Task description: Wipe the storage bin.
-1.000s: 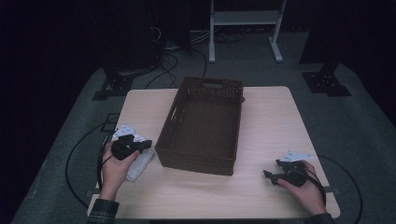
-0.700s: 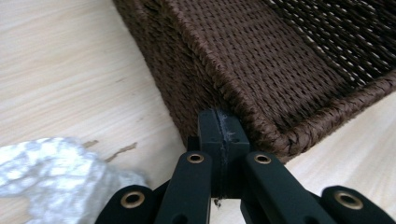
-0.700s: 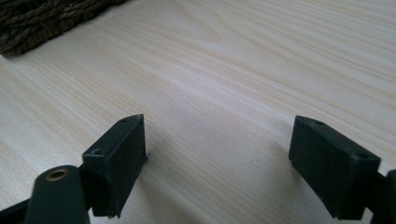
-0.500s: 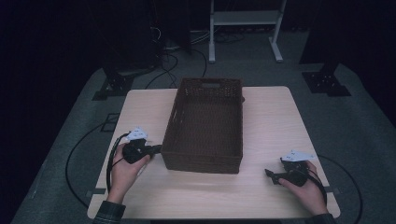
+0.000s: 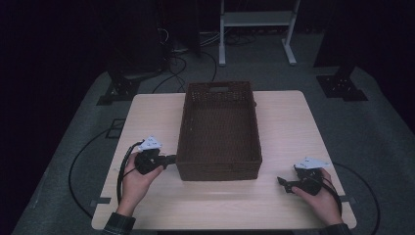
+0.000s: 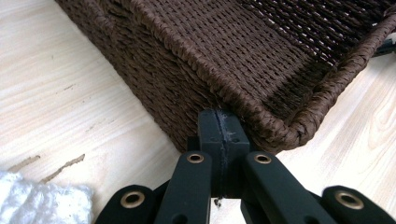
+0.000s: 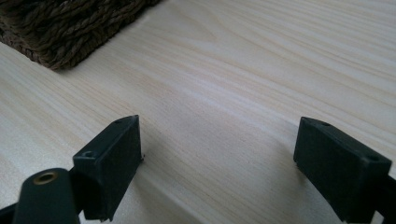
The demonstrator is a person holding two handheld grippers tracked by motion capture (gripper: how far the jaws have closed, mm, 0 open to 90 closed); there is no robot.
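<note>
A dark brown woven basket [image 5: 182,132] stands empty in the middle of the wooden table [image 5: 288,127]. My left gripper [image 5: 171,159] is at its front left corner. In the left gripper view the jaws [image 6: 219,126] are pressed together with nothing seen between them, their tips against the basket's outer wall [image 6: 261,56] just below the rim. A white knitted cloth [image 6: 42,203] lies on the table beside that gripper. My right gripper [image 5: 282,183] rests low at the table's front right, open [image 7: 219,135] over bare wood, with the basket's corner [image 7: 60,28] ahead and to its left.
Black cables trail from both grippers off the table's front edge, the left one [image 5: 122,166] looping onto the floor. Beyond the table stand a white metal frame [image 5: 254,19] and black stand bases [image 5: 342,85].
The basket has turned from a skewed position to square with the table. My left gripper has moved right, up to the basket's corner. The right gripper has hardly moved.
</note>
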